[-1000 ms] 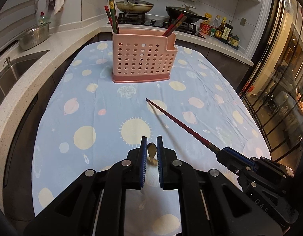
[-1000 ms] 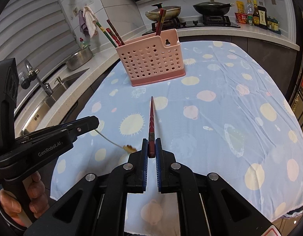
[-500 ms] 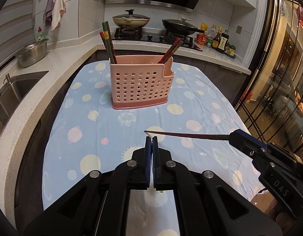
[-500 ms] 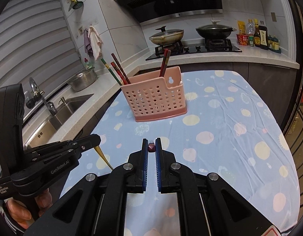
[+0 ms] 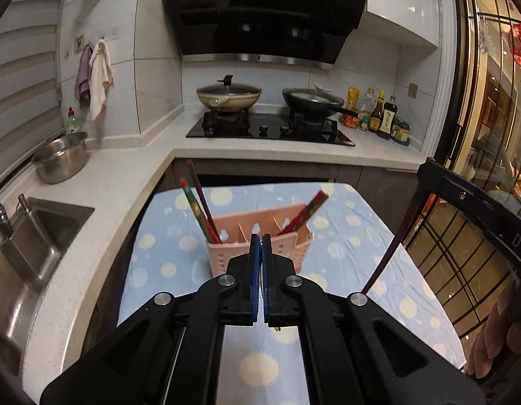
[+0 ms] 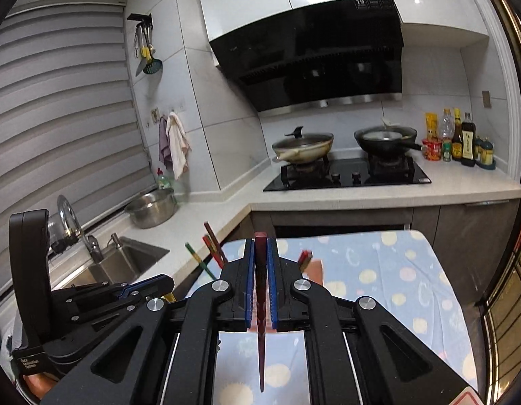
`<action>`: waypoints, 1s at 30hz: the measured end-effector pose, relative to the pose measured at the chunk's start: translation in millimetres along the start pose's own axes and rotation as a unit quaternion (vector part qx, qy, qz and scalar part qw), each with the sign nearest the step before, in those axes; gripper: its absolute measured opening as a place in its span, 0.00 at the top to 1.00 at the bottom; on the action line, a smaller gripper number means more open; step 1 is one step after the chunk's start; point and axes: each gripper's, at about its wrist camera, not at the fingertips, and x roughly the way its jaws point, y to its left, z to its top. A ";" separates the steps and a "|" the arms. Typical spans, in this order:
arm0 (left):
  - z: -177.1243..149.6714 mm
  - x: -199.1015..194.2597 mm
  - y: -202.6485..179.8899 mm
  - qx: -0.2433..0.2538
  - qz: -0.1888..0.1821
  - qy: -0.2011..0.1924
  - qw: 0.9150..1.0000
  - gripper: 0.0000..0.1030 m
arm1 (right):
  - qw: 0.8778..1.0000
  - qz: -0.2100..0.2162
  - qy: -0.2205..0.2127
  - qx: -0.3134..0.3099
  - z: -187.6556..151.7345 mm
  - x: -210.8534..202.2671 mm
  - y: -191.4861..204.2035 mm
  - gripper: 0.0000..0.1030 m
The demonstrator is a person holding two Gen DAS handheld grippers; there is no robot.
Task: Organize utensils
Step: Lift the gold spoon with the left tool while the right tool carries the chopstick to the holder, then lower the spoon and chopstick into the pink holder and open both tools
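**A:** Status on the utensil sort?

**B:** Worktop (image 5: 344,246), the part under the spotted cloth: I can't see any loose utensils on it, though the tongs hide the near part. The pink basket (image 5: 226,236) stands upright toward the far end. It already holds chopsticks: a few in the left compartment (image 5: 199,212) and a pair in the right one (image 5: 304,214). The middle looks empty.

**A:** So what's left?

**B:** As far as I can see, only the two pieces in hand. Neither is in the basket yet.

**A:** Tongs?

**B:** The right tongs (image 6: 260,246) are pinching a dark red chopstick (image 6: 260,303) near its thick end. It hangs tip-down in the air, off to the right of the basket and short of it. The left tongs (image 5: 260,253) are pressed together in front of the basket, above the cloth. A gold utensil (image 6: 171,296) pokes out below the tip. Only a sliver shows, so I can't tell what type it is.

**A:** Estimate?

**B:** Late stage, I'd say. Remaining steps are to drop the chopstick in with its mates, then put the gold piece in a free compartment. The risk is the chopstick tip catching the rim.
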 end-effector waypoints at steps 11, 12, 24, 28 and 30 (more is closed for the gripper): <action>73.6 49.6 16.9 0.003 0.035 -0.040 0.999 0.99 | 0.998 -0.015 -0.065 -0.007 74.9 69.6 7.0 0.93; 74.7 56.0 19.1 0.003 0.038 -0.037 0.999 0.99 | 0.998 -0.016 -0.066 -0.005 78.2 76.4 6.6 0.93; 54.2 123.3 31.1 0.006 0.059 0.022 0.998 0.99 | 0.999 -0.025 0.024 0.021 40.2 160.8 -18.3 0.93; 49.1 131.0 31.2 0.002 0.063 0.028 0.998 0.96 | 0.998 -0.026 0.051 0.013 27.9 173.1 -18.1 0.93; 47.8 130.8 31.8 -0.002 0.067 0.025 0.997 0.87 | 0.998 -0.029 0.052 0.008 22.7 172.1 -17.4 0.86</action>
